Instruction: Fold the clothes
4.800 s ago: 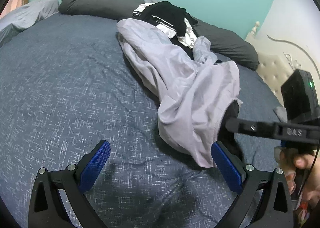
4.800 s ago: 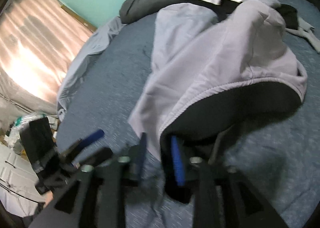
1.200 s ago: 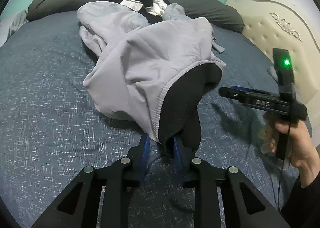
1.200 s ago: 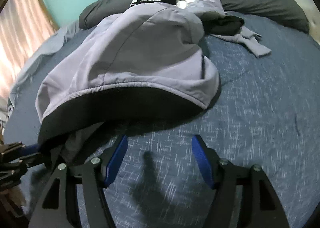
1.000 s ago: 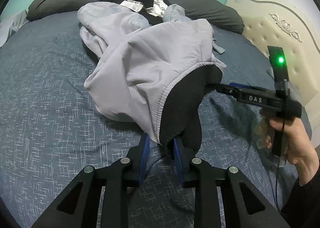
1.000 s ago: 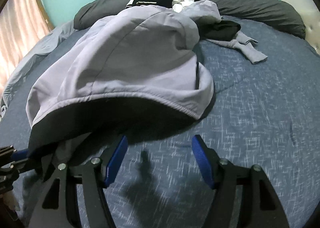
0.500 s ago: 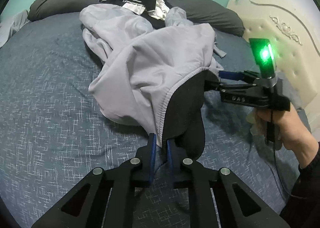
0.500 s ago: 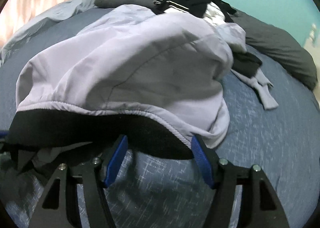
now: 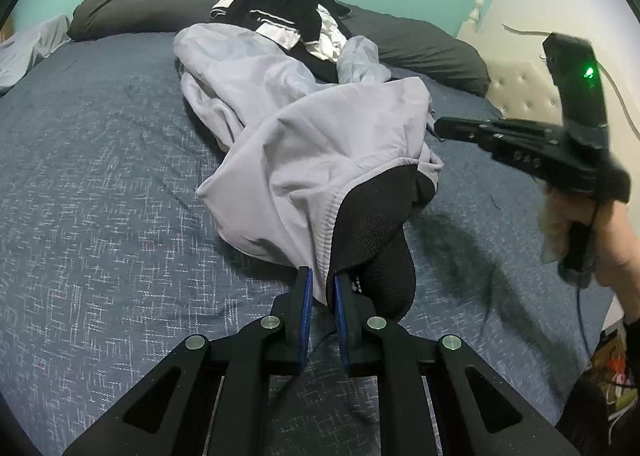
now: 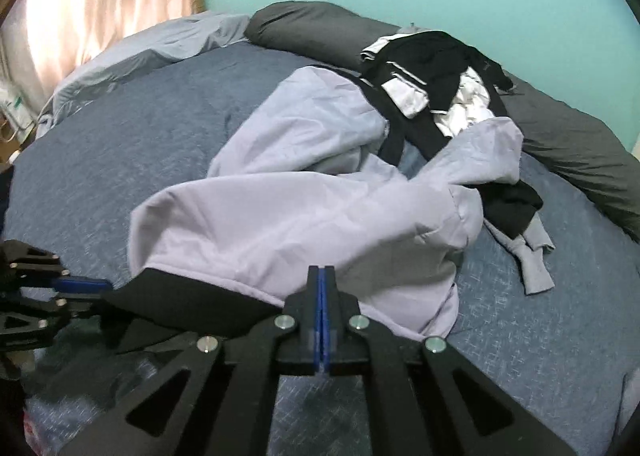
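Observation:
A lilac jacket [image 9: 320,127] with a black lining [image 9: 372,215] lies crumpled on the blue bed cover [image 9: 100,175]. My left gripper [image 9: 318,272] is shut on its hem, lifting that edge a little. In the left wrist view my right gripper [image 9: 438,123] is held by a hand [image 9: 616,248] at the jacket's right side, its tips touching the cloth. In the right wrist view the right gripper [image 10: 322,268] is shut in front of the jacket [image 10: 300,207], blue pads pressed together with no cloth showing between them. The left gripper [image 10: 80,284] holds the hem at far left.
A pile of black and white clothes [image 9: 288,15] sits at the head of the bed on dark pillows [image 9: 140,3]. A grey sleeve [image 10: 532,260] trails right of the jacket. A padded headboard [image 9: 516,91] stands at the right, a curtain [image 10: 80,15] at the left.
My right gripper, open around the hem half a second ago, has shut and moved up to the jacket's right side. The left gripper keeps its hold on the hem.

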`<state>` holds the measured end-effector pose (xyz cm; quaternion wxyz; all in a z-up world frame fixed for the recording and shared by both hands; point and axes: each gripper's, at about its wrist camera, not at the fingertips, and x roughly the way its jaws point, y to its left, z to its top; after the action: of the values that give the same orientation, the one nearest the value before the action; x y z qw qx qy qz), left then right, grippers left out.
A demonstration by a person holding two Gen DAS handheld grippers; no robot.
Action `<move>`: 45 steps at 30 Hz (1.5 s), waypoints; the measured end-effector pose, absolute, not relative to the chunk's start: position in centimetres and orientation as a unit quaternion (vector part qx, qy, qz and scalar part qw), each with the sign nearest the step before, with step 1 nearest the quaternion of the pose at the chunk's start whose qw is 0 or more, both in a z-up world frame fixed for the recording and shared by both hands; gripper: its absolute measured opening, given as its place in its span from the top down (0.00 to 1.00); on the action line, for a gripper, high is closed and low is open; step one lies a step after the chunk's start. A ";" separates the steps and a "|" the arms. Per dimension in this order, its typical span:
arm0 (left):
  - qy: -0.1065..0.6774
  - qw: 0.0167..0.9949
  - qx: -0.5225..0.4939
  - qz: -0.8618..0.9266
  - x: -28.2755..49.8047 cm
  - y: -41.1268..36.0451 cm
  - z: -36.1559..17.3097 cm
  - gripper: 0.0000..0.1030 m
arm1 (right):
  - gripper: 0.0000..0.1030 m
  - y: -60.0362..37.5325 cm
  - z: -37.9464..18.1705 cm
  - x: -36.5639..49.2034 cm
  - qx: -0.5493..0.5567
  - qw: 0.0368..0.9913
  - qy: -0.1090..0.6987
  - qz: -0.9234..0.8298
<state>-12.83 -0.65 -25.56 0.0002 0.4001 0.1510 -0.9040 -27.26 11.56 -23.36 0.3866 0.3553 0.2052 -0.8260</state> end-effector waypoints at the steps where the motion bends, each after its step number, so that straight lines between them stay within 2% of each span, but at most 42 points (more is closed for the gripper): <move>1: 0.151 0.000 0.399 -0.905 -12.8 -0.7 -25.5 0.89 | 1.00 11.7 -23.2 -27.4 0.368 0.395 0.203 -0.817; 2: 0.151 0.000 0.397 -0.905 -12.8 -0.8 -25.4 0.89 | 0.98 11.9 -23.5 -27.2 0.378 0.396 0.202 -0.812; 4: 0.156 -0.002 0.395 -0.905 -12.8 -1.0 -25.3 0.89 | 0.80 11.9 -24.6 -27.2 0.390 0.384 0.219 -0.807; 5: 0.159 -0.002 0.395 -0.905 -12.6 -1.1 -25.2 0.89 | 0.54 11.9 -25.1 -27.3 0.396 0.378 0.228 -0.805; 6: 0.161 -0.001 0.394 -0.905 -12.2 -1.1 -25.3 0.89 | 0.37 12.0 -25.9 -27.3 0.402 0.375 0.235 -0.802; 12: 0.166 -0.001 0.396 -0.903 -12.2 -1.6 -25.4 0.89 | 0.36 10.7 -29.8 -27.8 0.404 0.357 0.296 -0.788; 17: 0.172 -0.003 0.401 -0.900 -12.5 -1.8 -25.8 0.89 | 0.36 9.7 -31.4 -29.2 0.403 0.376 0.284 -0.785; 19: 0.173 -0.004 0.402 -0.899 -12.6 -1.8 -25.8 0.89 | 0.49 9.3 -31.8 -29.1 0.398 0.390 0.289 -0.778; 21: 0.170 0.002 0.400 -0.901 -12.7 -2.0 -25.7 0.89 | 0.73 8.8 -32.1 -29.0 0.393 0.396 0.302 -0.773; 24: 0.174 0.010 0.396 -0.901 -12.7 -2.5 -25.7 0.89 | 0.83 8.6 -32.1 -28.4 0.375 0.397 0.312 -0.777; 28: 0.177 0.010 0.399 -0.900 -12.7 -2.7 -25.9 0.89 | 0.83 9.9 -31.3 -28.5 0.362 0.388 0.288 -0.797; 31: 0.175 0.008 0.401 -0.899 -12.8 -2.6 -26.0 0.89 | 0.88 11.4 -30.6 -28.6 0.357 0.383 0.262 -0.811; 35: 0.175 0.007 0.404 -0.898 -13.0 -2.5 -26.1 0.89 | 0.88 12.4 -30.9 -29.5 0.380 0.361 0.258 -0.812; 37: 0.176 0.006 0.406 -0.897 -13.1 -2.5 -26.2 0.89 | 0.68 12.7 -31.3 -30.1 0.396 0.346 0.262 -0.809; 38: 0.176 0.006 0.407 -0.896 -13.1 -2.5 -26.2 0.89 | 0.52 12.8 -31.5 -30.3 0.403 0.339 0.264 -0.808; 39: 0.177 0.006 0.408 -0.896 -13.1 -2.5 -26.3 0.89 | 0.47 12.9 -31.9 -30.2 0.409 0.339 0.269 -0.804; 42: 0.180 0.006 0.410 -0.894 -13.2 -2.7 -26.5 0.89 | 0.40 12.7 -32.6 -30.2 0.407 0.332 0.288 -0.801; 45: 0.180 0.005 0.412 -0.893 -13.2 -2.7 -26.6 0.89 | 0.40 11.9 -33.4 -31.1 0.423 0.327 0.288 -0.794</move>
<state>-13.22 -2.71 -26.63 0.0053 0.4116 0.1800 -0.8934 -31.15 11.88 -33.42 0.3274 0.4232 0.2884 -0.7941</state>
